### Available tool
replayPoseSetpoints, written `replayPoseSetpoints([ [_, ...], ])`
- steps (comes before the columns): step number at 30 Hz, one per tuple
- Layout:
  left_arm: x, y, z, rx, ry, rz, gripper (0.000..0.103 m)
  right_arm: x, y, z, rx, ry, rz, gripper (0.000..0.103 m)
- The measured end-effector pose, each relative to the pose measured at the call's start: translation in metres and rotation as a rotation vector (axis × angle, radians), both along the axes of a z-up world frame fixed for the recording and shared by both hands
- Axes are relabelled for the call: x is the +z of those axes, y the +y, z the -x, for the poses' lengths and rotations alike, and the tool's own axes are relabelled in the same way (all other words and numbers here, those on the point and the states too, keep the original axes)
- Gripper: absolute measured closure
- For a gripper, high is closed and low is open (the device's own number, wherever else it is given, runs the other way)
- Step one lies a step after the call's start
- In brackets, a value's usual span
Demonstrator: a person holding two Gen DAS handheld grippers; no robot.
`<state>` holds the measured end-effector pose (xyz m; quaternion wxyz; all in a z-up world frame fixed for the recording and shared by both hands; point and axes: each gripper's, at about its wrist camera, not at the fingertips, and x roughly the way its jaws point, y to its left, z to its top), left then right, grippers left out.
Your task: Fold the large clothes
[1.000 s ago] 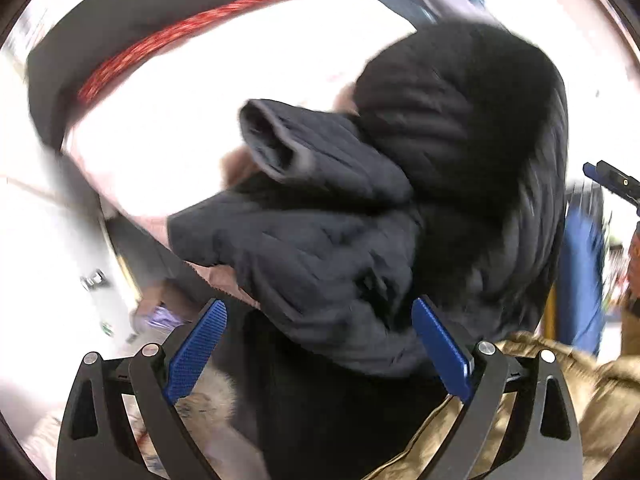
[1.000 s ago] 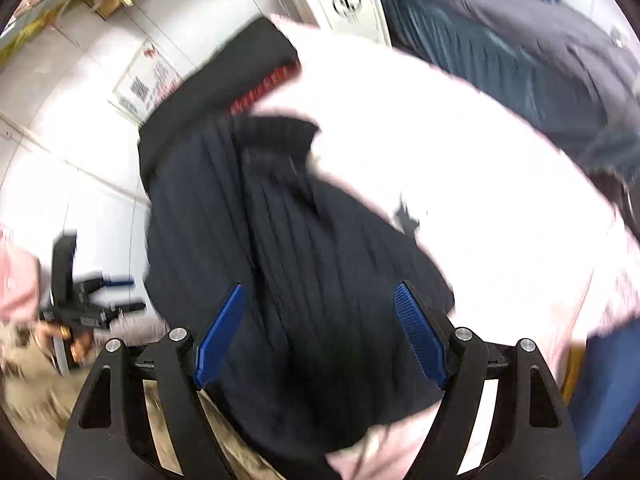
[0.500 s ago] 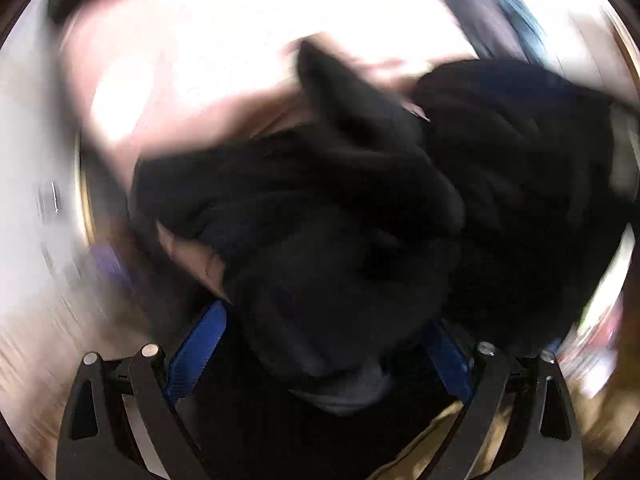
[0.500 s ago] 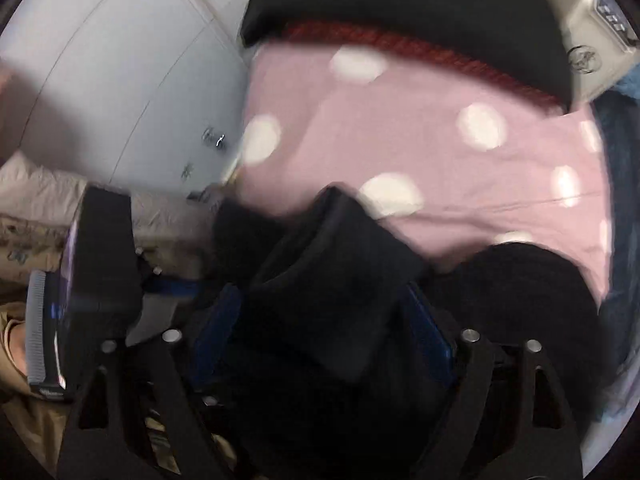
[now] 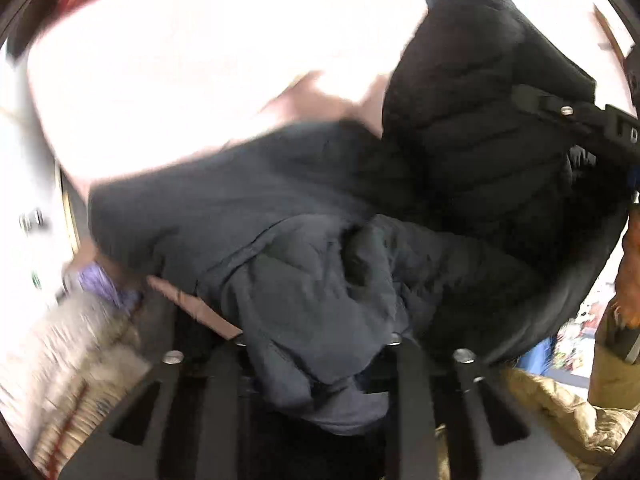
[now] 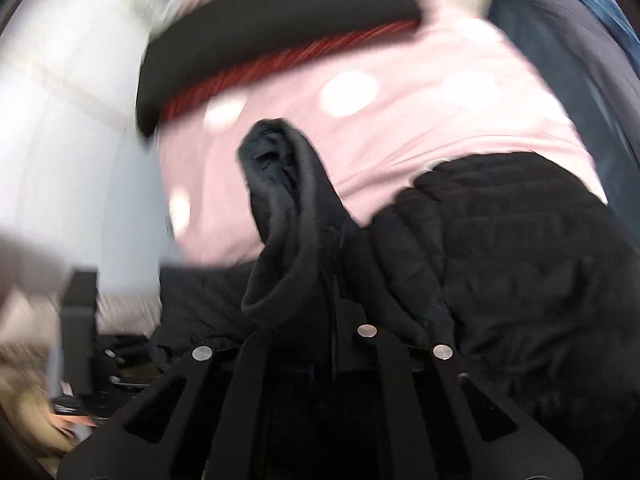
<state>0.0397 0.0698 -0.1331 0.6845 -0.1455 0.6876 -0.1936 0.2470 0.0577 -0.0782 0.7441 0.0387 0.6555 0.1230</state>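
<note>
Left gripper (image 5: 316,344) closing on a bunched fold of the dark quilted jacket (image 5: 472,152), right gripper (image 6: 336,320) clamped on its sleeve cuff (image 6: 280,216), jacket itself heaped on the pink dotted sheet (image 6: 420,112).

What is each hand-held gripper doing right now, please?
Left hand-held gripper: closing on a bunched fold of the dark quilted jacket.
Right hand-held gripper: shut on the same jacket's fabric.

pink bedsheet with big white dots (image 6: 400,128) covers the surface; a black quilted puffer jacket (image 6: 520,260) lies bunched on it, black bolster with red trim (image 6: 280,32) along the far edge
</note>
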Motion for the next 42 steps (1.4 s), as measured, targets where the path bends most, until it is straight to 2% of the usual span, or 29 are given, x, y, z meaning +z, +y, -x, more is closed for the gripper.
replayPoseSetpoints([
  [2,0.03,-0.008,-0.009,-0.009,-0.07,0.023,0.087,0.043,-0.057,0.006,-0.137,-0.096,-0.022,0.099],
  [4,0.072,-0.013,-0.02,-0.025,-0.167,0.056,0.089,0.08,-0.104,0.019,-0.234,-0.19,-0.008,0.099],
  [6,0.12,-0.03,-0.03,-0.072,-0.297,0.051,0.09,0.127,-0.156,0.045,-0.35,-0.311,0.01,0.099],
  [10,0.184,-0.053,-0.039,-0.161,-0.463,0.013,0.091,0.199,-0.217,0.11,-0.502,-0.515,0.058,0.099],
  [11,0.193,-0.047,-0.033,-0.175,-0.491,0.007,0.091,0.216,-0.229,0.124,-0.53,-0.561,0.068,0.099],
  [14,0.225,-0.05,-0.054,-0.207,-0.579,-0.041,0.091,0.274,-0.271,0.182,-0.64,-0.697,0.117,0.099],
  [17,0.247,-0.058,-0.099,-0.217,-0.643,-0.094,0.091,0.306,-0.314,0.239,-0.793,-0.782,0.133,0.1],
  [19,0.243,-0.06,-0.132,-0.212,-0.656,-0.087,0.091,0.315,-0.353,0.268,-0.89,-0.8,0.126,0.1],
  [20,0.239,-0.072,-0.151,-0.215,-0.657,-0.078,0.089,0.313,-0.369,0.277,-0.939,-0.805,0.125,0.099],
  [22,0.224,-0.099,-0.176,-0.246,-0.646,-0.106,0.077,0.3,-0.395,0.288,-1.027,-0.782,0.136,0.099],
  [24,0.192,-0.122,-0.202,-0.242,-0.578,-0.18,0.045,0.268,-0.419,0.278,-1.094,-0.687,0.105,0.098],
  [26,0.164,-0.146,-0.211,-0.257,-0.533,-0.219,0.033,0.229,-0.435,0.267,-1.098,-0.56,0.057,0.094],
  [28,0.146,-0.153,-0.199,-0.271,-0.526,-0.201,0.021,0.179,-0.435,0.248,-1.107,-0.422,0.021,0.077],
  [29,0.138,-0.154,-0.193,-0.269,-0.523,-0.211,0.015,0.15,-0.431,0.242,-1.113,-0.336,0.017,0.051],
  [30,0.128,-0.153,-0.186,-0.264,-0.512,-0.227,0.015,0.129,-0.426,0.241,-1.11,-0.287,0.024,0.04],
  [33,0.112,-0.132,-0.168,-0.244,-0.451,-0.216,0.015,0.074,-0.39,0.246,-1.087,-0.194,0.066,0.04],
  [36,0.105,-0.101,-0.144,-0.199,-0.413,-0.193,0.014,0.024,-0.354,0.251,-1.04,-0.088,-0.053,0.039],
  [37,0.105,-0.092,-0.133,-0.186,-0.391,-0.19,0.014,0.006,-0.336,0.248,-0.987,-0.032,-0.09,0.039],
  [39,0.111,-0.088,-0.104,-0.18,-0.353,-0.169,0.014,-0.014,-0.308,0.238,-0.906,0.031,-0.068,0.039],
  [42,0.123,-0.109,-0.073,-0.236,-0.318,-0.108,0.011,-0.023,-0.275,0.231,-0.833,0.053,-0.059,0.04],
])
